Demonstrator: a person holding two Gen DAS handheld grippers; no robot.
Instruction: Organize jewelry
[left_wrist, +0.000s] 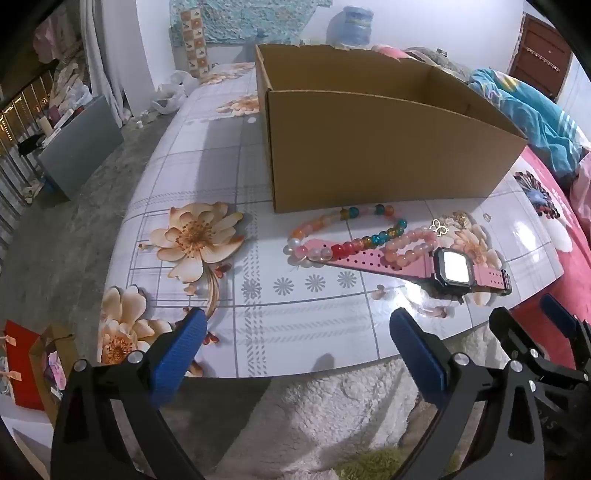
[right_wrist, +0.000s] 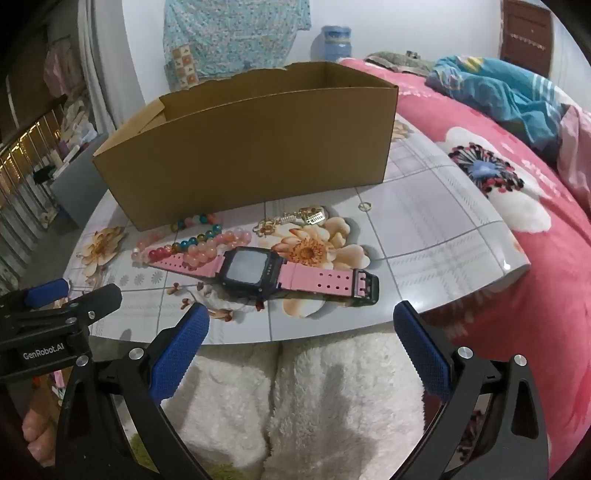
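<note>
Both tongs hang over the near edge of the worktop (left_wrist: 207, 177), tilted downward, side by side. The left tongs (left_wrist: 297, 323) stand released, blue pads spread wide, nothing between them. The right tongs (right_wrist: 301, 319) are likewise released and grasp nothing.

The jewelry lies on the floral-patterned worktop ahead of both tongs, untouched. Directly ahead of the right tongs is a pink-strapped digital watch (right_wrist: 258, 273), laid flat with its dark square face up and its black buckle toward that tool's right-hand pad. From the left tongs the watch sits ahead and to the right. One strap end passes beneath a pink bead bracelet (left_wrist: 413, 245), which rests on it. A multicoloured bead bracelet (left_wrist: 347, 232) lies just beyond, also overlapping the strap, ahead of the left tongs and slightly right of their centre. Further out, a small gold butterfly charm (left_wrist: 439, 226) with a gold-coloured chain piece lies on a printed flower, and a small ring (right_wrist: 365, 205) lies apart, further from the tongs and to their right.

Behind all of this stands an open cardboard box (right_wrist: 258, 147), its front wall close to the multicoloured beads. Its interior floor is not visible.

Below both tongs, nearer than the worktop edge, is white fleecy fabric (right_wrist: 332, 387). A pink floral bedspread (right_wrist: 517, 258) lies to the right of the right tongs.
</note>
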